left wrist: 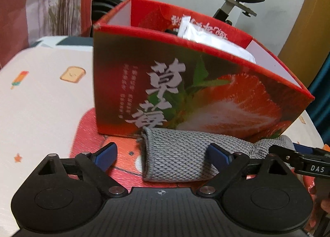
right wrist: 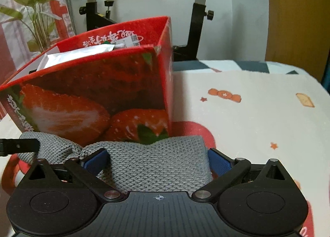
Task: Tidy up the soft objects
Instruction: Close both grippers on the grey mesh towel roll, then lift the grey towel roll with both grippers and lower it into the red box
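Note:
A grey knitted cloth [left wrist: 177, 154] lies folded on a red mat in front of a red strawberry box [left wrist: 185, 84]. My left gripper [left wrist: 163, 154] is open, its blue pads on either side of the cloth's left end. My right gripper [right wrist: 158, 160] is open around the cloth's right end [right wrist: 156, 158], blue pads at both edges. The box [right wrist: 99, 92] stands open at the top and holds a white soft packet [left wrist: 198, 34], which also shows in the right wrist view [right wrist: 82, 55]. The right gripper's black finger [left wrist: 299, 156] shows at the left view's right edge.
The red mat [left wrist: 86, 133] lies on a pale cloth-covered table [right wrist: 247, 113] with small printed pictures. An exercise bike [right wrist: 196, 20] stands behind the table. A plant [right wrist: 35, 16] in a wrapper stands at the back left. A wooden panel [right wrist: 297, 20] is at the right.

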Demonstrator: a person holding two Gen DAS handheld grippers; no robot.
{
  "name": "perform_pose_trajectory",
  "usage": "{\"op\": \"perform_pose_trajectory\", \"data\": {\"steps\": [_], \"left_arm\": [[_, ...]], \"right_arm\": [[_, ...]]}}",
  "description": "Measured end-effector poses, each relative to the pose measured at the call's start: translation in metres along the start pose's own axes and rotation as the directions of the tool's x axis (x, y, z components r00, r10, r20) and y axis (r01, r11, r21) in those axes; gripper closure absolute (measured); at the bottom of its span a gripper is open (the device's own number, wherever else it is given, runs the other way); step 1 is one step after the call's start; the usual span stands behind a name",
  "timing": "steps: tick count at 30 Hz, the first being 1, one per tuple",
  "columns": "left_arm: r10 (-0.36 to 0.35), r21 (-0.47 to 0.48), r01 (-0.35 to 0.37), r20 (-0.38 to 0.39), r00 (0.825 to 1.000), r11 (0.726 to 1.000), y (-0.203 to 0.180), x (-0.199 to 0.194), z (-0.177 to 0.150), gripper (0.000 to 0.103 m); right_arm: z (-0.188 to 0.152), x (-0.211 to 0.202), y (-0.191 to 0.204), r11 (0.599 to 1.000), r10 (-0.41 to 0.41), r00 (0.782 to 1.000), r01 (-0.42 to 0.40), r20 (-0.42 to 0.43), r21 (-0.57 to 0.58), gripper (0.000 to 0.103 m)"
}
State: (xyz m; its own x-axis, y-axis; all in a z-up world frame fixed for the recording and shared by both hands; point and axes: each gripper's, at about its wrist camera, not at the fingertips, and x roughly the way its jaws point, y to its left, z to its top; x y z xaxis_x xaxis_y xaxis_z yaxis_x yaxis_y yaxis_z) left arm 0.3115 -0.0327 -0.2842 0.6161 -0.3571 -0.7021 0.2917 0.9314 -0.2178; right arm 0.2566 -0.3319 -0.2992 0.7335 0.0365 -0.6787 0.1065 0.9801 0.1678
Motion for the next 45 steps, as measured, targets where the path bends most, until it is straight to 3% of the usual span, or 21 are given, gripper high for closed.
{"op": "perform_pose_trajectory", "data": {"steps": [4,7,10,18,21,34,45], "left_arm": [[-0.021,-0.008,0.021,-0.019,1.0,1.0,-0.003,0.007,-0.002,0.014],[-0.016,0.02,0.016,-0.009,1.0,1.0,-0.008,0.008,-0.005,0.027],[-0.028,0.037,0.028,-0.011,1.0,0.999,-0.011,0.008,-0.006,0.033],[-0.043,0.073,0.045,-0.034,0.998,0.996,-0.008,0.003,-0.009,0.073],[-0.043,0.089,0.046,-0.035,0.998,0.995,-0.008,-0.002,-0.014,0.078],[-0.034,0.076,0.036,-0.033,0.999,0.996,0.004,-0.03,-0.03,0.089],[-0.043,0.063,0.04,0.048,0.998,0.997,0.006,-0.063,-0.017,0.089]], "right_arm": [[-0.003,0.005,0.005,1.0,0.018,1.0,-0.018,-0.017,-0.002,0.016],[-0.006,0.004,0.008,1.0,0.029,0.999,-0.029,-0.019,-0.003,0.024],[-0.006,0.002,0.014,0.999,0.042,0.999,-0.043,-0.027,-0.021,0.038],[-0.011,-0.003,0.03,0.997,0.056,0.998,-0.057,-0.037,-0.042,0.065],[-0.013,-0.005,0.035,0.997,0.07,0.996,-0.072,-0.049,-0.042,0.072],[-0.026,-0.02,0.062,0.988,0.131,0.988,-0.137,-0.086,-0.067,0.08],[-0.003,-0.056,0.077,0.978,0.181,0.983,-0.18,-0.001,-0.103,0.081]]}}
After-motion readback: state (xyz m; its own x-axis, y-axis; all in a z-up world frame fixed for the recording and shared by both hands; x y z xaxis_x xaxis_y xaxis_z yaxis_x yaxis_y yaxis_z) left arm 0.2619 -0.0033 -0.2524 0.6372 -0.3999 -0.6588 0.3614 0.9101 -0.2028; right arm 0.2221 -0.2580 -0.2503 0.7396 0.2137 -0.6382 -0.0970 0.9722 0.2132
